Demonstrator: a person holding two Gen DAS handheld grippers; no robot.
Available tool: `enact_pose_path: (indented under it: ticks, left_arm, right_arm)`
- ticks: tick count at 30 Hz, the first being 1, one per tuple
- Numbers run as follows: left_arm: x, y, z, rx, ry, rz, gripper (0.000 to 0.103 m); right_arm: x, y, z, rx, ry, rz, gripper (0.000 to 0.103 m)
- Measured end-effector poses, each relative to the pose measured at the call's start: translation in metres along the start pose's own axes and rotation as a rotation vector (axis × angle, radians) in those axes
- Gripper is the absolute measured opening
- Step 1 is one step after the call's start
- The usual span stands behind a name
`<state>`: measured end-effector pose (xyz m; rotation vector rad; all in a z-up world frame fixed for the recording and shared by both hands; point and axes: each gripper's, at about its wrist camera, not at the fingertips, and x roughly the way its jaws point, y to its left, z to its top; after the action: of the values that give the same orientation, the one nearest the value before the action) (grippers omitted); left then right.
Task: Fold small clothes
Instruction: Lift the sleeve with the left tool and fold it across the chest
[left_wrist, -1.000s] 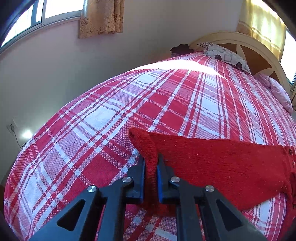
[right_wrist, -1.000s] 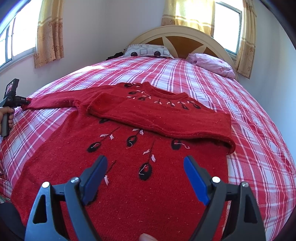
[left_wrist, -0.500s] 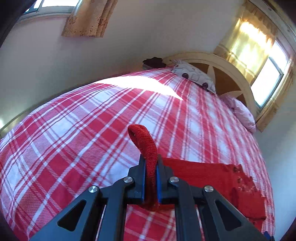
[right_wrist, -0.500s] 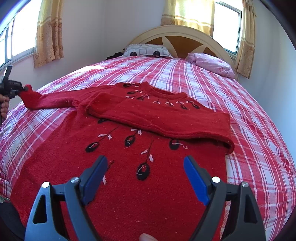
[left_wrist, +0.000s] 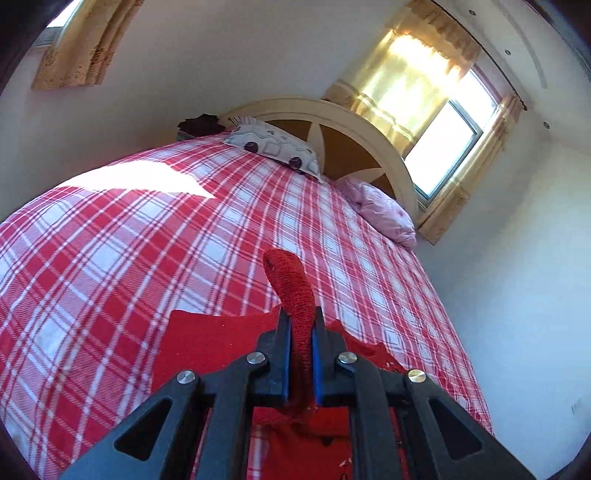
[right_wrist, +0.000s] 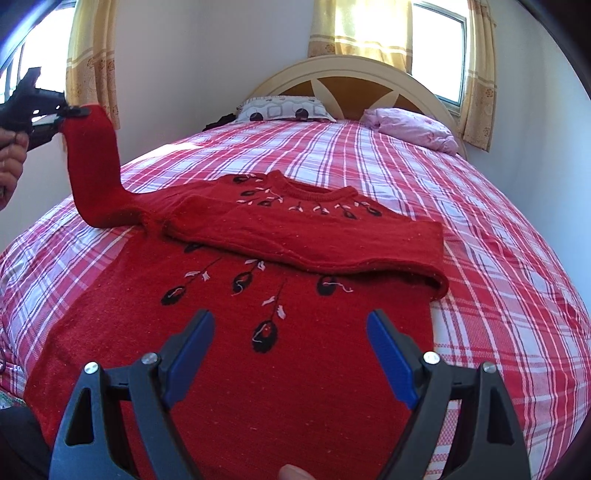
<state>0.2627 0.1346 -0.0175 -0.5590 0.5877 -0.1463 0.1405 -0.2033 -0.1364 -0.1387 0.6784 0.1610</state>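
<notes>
A red knit sweater (right_wrist: 236, 332) with black and white flower embroidery lies flat on the plaid bed. Its right sleeve (right_wrist: 332, 240) is folded across the chest. My left gripper (left_wrist: 300, 350) is shut on the left sleeve's cuff (left_wrist: 291, 291) and holds it high above the bed; in the right wrist view the left gripper (right_wrist: 70, 112) is at the far left with the sleeve (right_wrist: 94, 166) hanging from it. My right gripper (right_wrist: 290, 347) is open and empty, just above the sweater's lower body.
The bed has a red and white plaid cover (right_wrist: 498, 258). A patterned pillow (right_wrist: 284, 109) and a pink pillow (right_wrist: 410, 127) lie by the curved headboard (right_wrist: 354, 79). A wall runs along the bed's left side. Curtained windows are behind.
My left gripper has lifted the sleeve cuff from the bed up high, and its view has tilted up. The right gripper has stayed open over the sweater.
</notes>
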Motion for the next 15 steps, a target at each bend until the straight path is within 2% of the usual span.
enact_pose_path:
  ticks: [6, 9, 15]
  left_arm:
    - [0.031, -0.060, -0.017, 0.060, 0.062, -0.089, 0.009]
    - [0.048, -0.088, -0.032, 0.107, 0.097, -0.105, 0.009]
    - [0.080, -0.119, -0.062, 0.137, 0.180, -0.134, 0.009]
  right_arm:
    - [-0.001, -0.012, 0.002, 0.032, -0.003, -0.004, 0.087]
    - [-0.006, -0.016, 0.004, 0.035, -0.015, -0.012, 0.087]
    - [-0.005, -0.029, 0.002, 0.037, -0.008, -0.023, 0.087]
